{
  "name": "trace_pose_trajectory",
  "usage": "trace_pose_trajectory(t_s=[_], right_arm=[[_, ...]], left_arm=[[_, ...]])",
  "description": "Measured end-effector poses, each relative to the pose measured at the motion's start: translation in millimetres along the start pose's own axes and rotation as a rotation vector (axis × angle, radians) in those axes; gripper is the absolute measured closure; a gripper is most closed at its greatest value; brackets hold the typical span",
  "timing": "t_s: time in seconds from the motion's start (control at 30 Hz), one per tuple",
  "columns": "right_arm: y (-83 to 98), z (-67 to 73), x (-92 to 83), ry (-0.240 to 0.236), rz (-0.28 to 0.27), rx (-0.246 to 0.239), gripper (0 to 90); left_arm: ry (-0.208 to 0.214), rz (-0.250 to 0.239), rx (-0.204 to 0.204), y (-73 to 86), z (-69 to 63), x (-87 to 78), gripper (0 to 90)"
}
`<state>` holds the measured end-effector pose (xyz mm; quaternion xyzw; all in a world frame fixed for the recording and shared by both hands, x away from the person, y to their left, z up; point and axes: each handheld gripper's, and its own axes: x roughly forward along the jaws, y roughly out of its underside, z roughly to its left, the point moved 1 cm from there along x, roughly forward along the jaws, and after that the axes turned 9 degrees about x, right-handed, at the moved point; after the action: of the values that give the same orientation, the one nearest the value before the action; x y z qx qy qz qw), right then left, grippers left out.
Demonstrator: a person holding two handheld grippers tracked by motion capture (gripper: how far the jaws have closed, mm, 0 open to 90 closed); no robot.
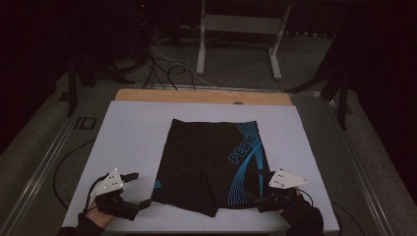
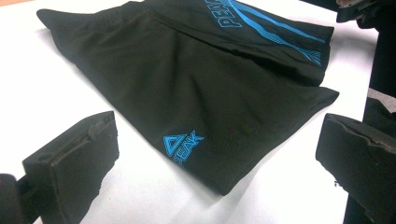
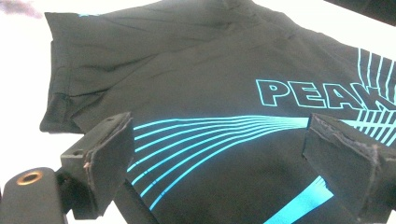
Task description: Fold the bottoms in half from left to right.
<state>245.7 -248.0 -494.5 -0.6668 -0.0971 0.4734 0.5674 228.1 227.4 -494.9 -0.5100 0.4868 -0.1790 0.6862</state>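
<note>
Black shorts (image 1: 209, 162) with blue stripes and "PEAK" lettering lie flat in the middle of the white table mat (image 1: 133, 132). My left gripper (image 1: 139, 189) rests on the mat just left of the shorts' near left leg hem, jaws wide apart with nothing between them. In the left gripper view the shorts (image 2: 196, 88) lie ahead with a small blue logo near the hem. My right gripper (image 1: 256, 184) sits at the shorts' near right edge, jaws spread wide over the striped fabric (image 3: 219, 140), the pads not pressing on it.
A wooden strip (image 1: 201, 96) runs along the mat's far edge. Beyond it are cables (image 1: 167, 69) on the floor and a white metal frame (image 1: 241, 29). Metal rails (image 1: 46, 157) flank the table on both sides.
</note>
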Motion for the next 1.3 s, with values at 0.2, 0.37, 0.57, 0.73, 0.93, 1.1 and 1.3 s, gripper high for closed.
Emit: trace_pose_trajectory(t_s=[0.2, 0.37, 0.57, 0.73, 0.93, 1.1, 1.3], right_arm=[[0.3, 1.4, 1.0, -0.018, 0.019, -0.008, 9.4], [-0.1, 2.3, 0.2, -0.019, 0.022, -0.012, 9.4], [-2.1, 4.0, -0.5, -0.025, 0.012, -0.026, 9.4], [-4.3, 6.1, -1.0, -0.045, 0.016, -0.021, 9.4], [-7.0, 9.0, 0.4, -0.055, 0.014, -0.033, 9.4], [-13.1, 12.4, 0.7, -0.06, -0.012, -0.038, 9.5], [-18.7, 15.6, 3.3, -0.068, -0.032, -0.031, 9.7]], left_arm=[[0.005, -0.006, 0.003, -0.5, 0.1, 0.0, 0.0], [0.014, -0.003, 0.007, -1.1, -1.0, 1.1, 0.0], [0.025, -0.007, 0.019, -2.0, -2.3, 1.5, 0.0], [0.034, -0.007, 0.027, -3.0, -4.4, 2.0, 0.0], [0.048, -0.005, 0.033, -3.2, -6.8, 0.9, 0.0], [0.063, -0.028, 0.035, -6.4, -11.5, -1.8, 0.0], [0.057, -0.038, 0.041, -8.2, -13.5, -5.8, 0.0]])
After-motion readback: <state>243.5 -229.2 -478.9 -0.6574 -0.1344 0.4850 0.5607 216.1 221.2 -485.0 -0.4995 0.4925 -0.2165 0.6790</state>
